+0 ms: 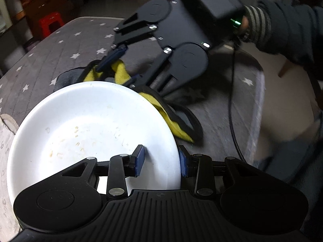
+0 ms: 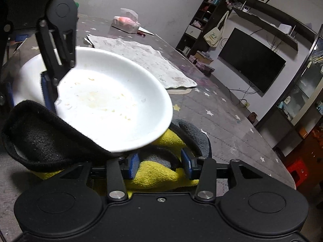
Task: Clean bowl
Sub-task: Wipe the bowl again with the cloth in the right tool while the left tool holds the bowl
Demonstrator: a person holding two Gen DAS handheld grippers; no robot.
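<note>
my left gripper pinches the white bowl by its rim at 3 o'clock, holding it tilted above the star-patterned desk. food specks dot the bowl's inside. at 12 o'clock, my right gripper clamps the yellow-and-grey cloth, pressed under the bowl's far edge.

Bowl rim hides most of the cloth ahead of right gripper; holder's sleeve motion-blurred, cut off at frame edge.
</note>
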